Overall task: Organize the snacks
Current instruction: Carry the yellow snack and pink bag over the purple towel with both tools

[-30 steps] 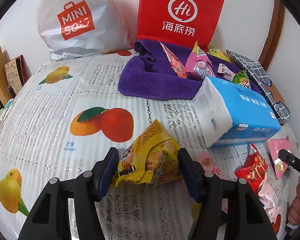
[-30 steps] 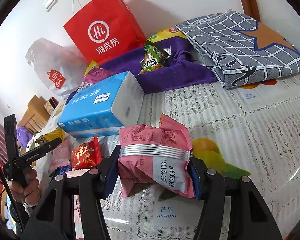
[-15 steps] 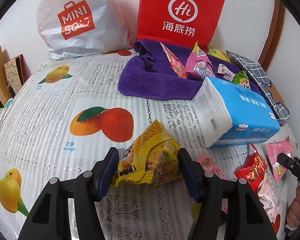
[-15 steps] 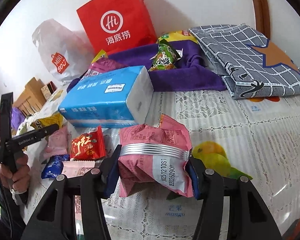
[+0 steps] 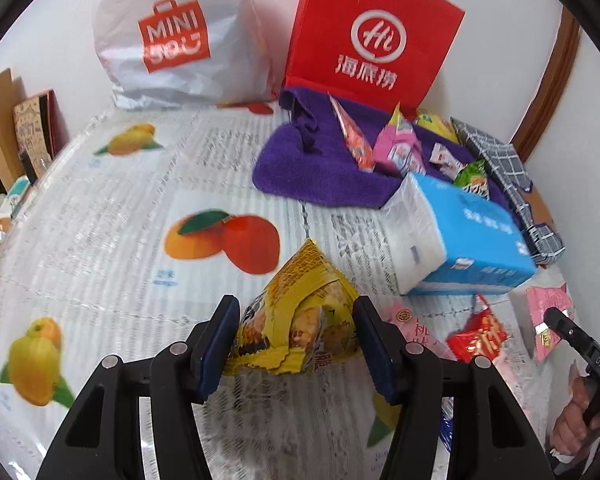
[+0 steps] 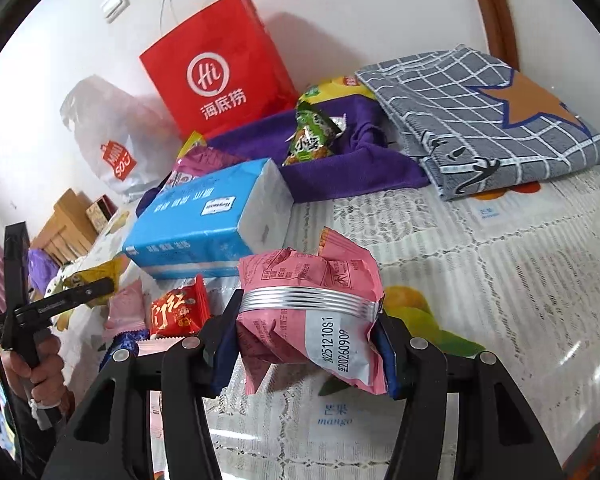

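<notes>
Fruit-print tablecloth (image 5: 100, 248) underneath, white wall behind, clutter everywhere. Left gripper (image 5: 296, 340) first: jaws closing on the yellow snack bag (image 5: 300, 320), pads pressed into both crumpled sides, bag lifted just clear of the cloth. Thin crinkly film, puffed with air, so likely to squirm or pop free if squeezed unevenly. Ahead and right of it, purple towel (image 5: 320, 172) with several snacks already lying on it, probably the drop spot. Blue tissue pack (image 5: 468, 240) just right of that path, easy to clip on the way over. Right gripper (image 6: 306, 340) next: clamped on the pink snack packet (image 6: 312, 312), creased hard at the middle, lower half hanging loose. Could slide out along the slick wrapper. Red snack packet (image 6: 178, 312) and other loose packets lying left of it, liable to be knocked.
</notes>
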`<state>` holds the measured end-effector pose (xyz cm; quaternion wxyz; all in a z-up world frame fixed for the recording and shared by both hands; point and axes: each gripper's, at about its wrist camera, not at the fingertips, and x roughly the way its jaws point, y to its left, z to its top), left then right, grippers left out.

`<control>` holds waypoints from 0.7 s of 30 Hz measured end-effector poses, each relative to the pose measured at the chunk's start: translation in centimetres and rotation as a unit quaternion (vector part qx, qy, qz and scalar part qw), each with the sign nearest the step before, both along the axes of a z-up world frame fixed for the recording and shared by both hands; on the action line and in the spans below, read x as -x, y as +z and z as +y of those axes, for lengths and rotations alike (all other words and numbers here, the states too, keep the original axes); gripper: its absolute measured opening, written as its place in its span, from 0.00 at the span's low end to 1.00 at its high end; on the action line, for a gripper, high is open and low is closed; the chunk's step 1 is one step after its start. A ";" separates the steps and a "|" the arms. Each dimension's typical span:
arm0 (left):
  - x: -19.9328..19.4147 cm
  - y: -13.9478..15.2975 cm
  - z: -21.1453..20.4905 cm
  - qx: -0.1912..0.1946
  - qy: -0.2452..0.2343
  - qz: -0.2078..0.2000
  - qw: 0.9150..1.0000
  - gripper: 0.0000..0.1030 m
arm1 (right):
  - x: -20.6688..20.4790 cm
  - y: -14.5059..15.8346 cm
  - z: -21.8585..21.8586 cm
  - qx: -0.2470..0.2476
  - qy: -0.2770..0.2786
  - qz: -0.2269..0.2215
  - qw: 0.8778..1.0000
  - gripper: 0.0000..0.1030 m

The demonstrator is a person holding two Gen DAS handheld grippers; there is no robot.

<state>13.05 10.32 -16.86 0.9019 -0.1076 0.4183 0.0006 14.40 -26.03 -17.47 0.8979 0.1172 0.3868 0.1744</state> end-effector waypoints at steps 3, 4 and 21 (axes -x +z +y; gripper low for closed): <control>0.5 1.3 0.0 -0.014 -0.002 -0.004 1.000 0.55 | 0.4 1.6 0.1 0.007 -0.002 -0.015 1.000 0.55; 0.5 1.6 0.0 -0.015 -0.002 -0.006 1.000 0.55 | 0.4 2.4 0.2 0.011 -0.003 -0.023 1.000 0.55; -2.0 8.0 -3.1 0.006 -0.027 -0.035 0.999 0.55 | -1.9 11.0 4.7 0.051 0.024 -0.099 0.993 0.55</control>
